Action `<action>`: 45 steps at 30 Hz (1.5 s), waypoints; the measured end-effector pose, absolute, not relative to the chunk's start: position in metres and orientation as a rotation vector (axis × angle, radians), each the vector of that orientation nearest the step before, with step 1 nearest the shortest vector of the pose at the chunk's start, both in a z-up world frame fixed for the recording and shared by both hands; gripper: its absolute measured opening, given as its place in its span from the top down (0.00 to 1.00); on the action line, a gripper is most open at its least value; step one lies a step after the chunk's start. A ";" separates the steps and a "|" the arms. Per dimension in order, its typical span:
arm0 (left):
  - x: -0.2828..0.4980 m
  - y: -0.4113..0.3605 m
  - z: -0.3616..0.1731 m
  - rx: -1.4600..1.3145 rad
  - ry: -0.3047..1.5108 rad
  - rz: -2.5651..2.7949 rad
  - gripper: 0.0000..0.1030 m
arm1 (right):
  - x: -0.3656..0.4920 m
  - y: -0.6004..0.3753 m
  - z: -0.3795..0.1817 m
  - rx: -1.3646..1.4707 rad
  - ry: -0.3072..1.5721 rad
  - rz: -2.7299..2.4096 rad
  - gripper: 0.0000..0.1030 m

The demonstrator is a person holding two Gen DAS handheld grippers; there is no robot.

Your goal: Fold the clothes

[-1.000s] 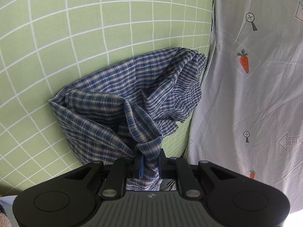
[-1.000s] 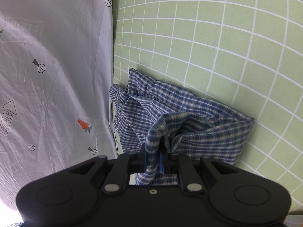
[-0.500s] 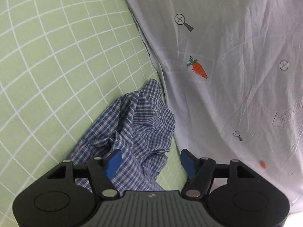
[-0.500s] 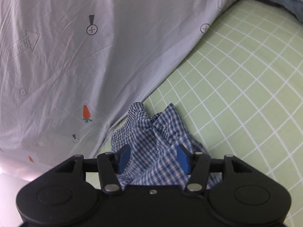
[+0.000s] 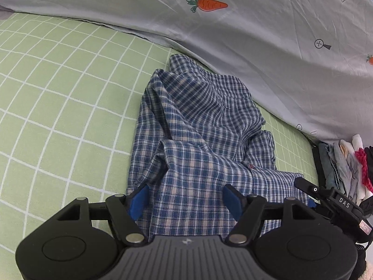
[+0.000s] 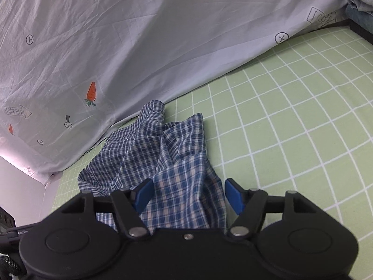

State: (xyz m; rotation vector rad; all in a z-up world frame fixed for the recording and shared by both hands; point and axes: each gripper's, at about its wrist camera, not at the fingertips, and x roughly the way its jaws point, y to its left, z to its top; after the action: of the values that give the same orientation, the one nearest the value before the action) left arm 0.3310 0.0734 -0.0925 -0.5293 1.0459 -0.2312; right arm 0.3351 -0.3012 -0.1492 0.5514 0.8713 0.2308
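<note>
Left tool (image 5: 186, 199): jaws stand wide apart and hold nothing. The blue pads (image 5: 139, 200) sit at either side of the cloth below them and do not press it. It fills the bottom of its own view.

Right tool (image 6: 190, 194): jaws are opening, already well apart. Checked cloth lies between the pads (image 6: 144, 194), but they do not pinch it. Its black tip also shows at the lower right edge of the left view.

Checked shirt (image 5: 200, 140): blue and white, lying loose and rumpled in soft folds on the bed. In the left view it runs from the centre down to the bottom middle of the frame. In the right view it sits at lower centre (image 6: 172, 163).

Bed sheet (image 5: 58, 93): pale green with a white grid, spread flat under the shirt.

Grey cover (image 5: 268, 35): printed with carrots and arrows, bunched along the top of both frames, its edge just beside the shirt's far end.

Other clothes (image 5: 345, 163): a small pile at the right edge of the left view, apart from the shirt.
</note>
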 end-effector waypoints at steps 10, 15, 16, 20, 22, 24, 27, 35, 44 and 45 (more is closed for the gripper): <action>0.305 0.064 -0.082 -0.520 0.975 -0.232 0.96 | 0.293 -0.282 -0.131 0.450 0.800 0.249 0.95; 0.269 0.066 -0.043 -0.517 0.890 -0.236 0.97 | 0.257 -0.283 -0.095 0.461 0.718 0.255 0.96; 0.266 0.067 -0.032 -0.514 0.870 -0.239 0.97 | 0.254 -0.283 -0.085 0.447 0.702 0.268 0.96; 0.276 0.070 0.010 -0.497 0.773 -0.252 0.97 | 0.271 -0.279 -0.048 0.384 0.627 0.330 0.96; 0.292 0.070 0.026 -0.468 0.721 -0.251 0.97 | 0.294 -0.278 -0.039 0.376 0.597 0.348 0.96; 0.315 0.069 0.028 -0.430 0.695 -0.235 0.97 | 0.322 -0.276 -0.041 0.372 0.595 0.350 0.96; 0.361 0.070 0.002 -0.445 0.728 -0.177 0.96 | 0.366 -0.275 -0.061 0.376 0.634 0.324 0.95; 0.421 0.106 -0.077 -0.554 0.911 0.043 0.75 | 0.427 -0.271 -0.126 0.276 0.789 0.108 0.53; 0.355 0.084 -0.040 -0.404 0.784 0.095 0.24 | 0.341 -0.232 -0.105 0.085 0.600 0.127 0.49; 0.351 0.074 -0.036 -0.369 0.760 0.105 0.22 | 0.338 -0.221 -0.111 0.045 0.588 0.131 0.47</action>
State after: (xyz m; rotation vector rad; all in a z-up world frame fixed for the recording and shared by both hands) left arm 0.3514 0.0743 -0.0365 -0.3692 0.7600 0.1053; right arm 0.3383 -0.2209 -0.1107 0.0445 0.5881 0.1308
